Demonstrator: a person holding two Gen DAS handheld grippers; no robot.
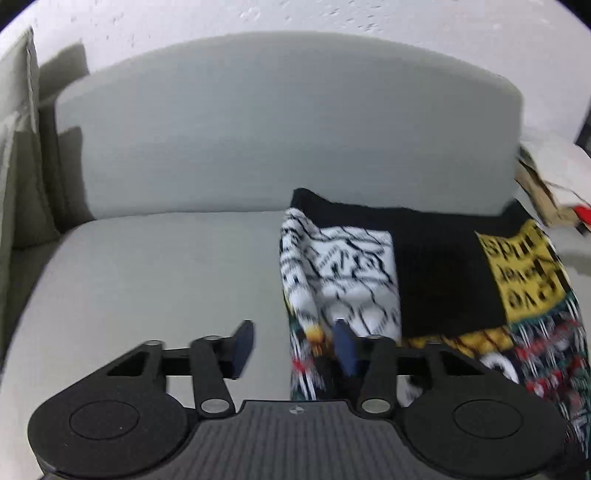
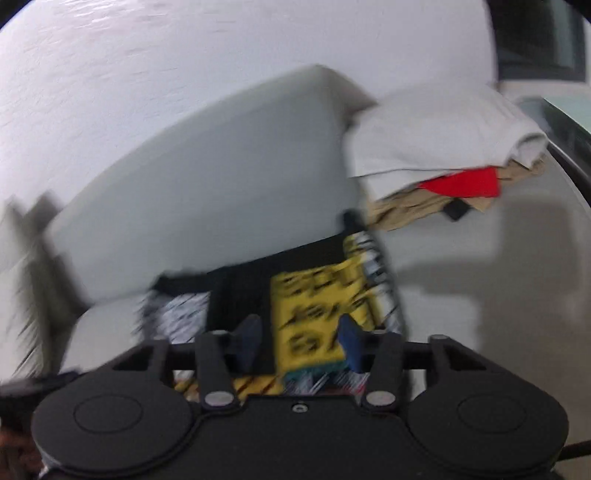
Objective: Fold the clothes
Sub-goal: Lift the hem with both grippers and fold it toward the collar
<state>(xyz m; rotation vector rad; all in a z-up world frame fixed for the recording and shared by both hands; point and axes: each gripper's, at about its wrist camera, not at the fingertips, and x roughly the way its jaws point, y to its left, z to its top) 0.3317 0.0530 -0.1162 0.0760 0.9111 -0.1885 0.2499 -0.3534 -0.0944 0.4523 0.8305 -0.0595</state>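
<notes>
Patchwork garment (image 1: pixel 436 273), a knit piece in black, yellow and black-on-white blocks with a red-and-green patterned band, lies folded on the grey sofa seat (image 1: pixel 147 266), up against the backrest (image 1: pixel 258 140) and toward the right end of the seat as your left camera sees it. Your left tool (image 1: pixel 293 345) hangs over the garment's left edge with its jaws apart: the left blue pad sits over bare seat, the right blue pad over the white-and-black patterned edge, and only seat and that edge show in the gap, with no fabric pinched, so it reads as released. Your right tool (image 2: pixel 299 341) hovers low over the same garment (image 2: pixel 314 302), its jaws also apart; the yellow lettered panel and a black strip show in the gap between the two blue pads. The right-wrist picture is heavily smeared, so whether those pads touch the cloth cannot be told, but nothing looks gathered or lifted between them, and it too reads as released. Beyond the garment, at the far end of the sofa, a pile of other clothes (image 2: pixel 436 147) sits with a pale grey piece on top, a red piece and tan cloth under it. A white textured wall (image 1: pixel 295 22) stands behind the sofa, and a beige cushion edge (image 1: pixel 18 122) shows at the far left of the left-wrist view.
</notes>
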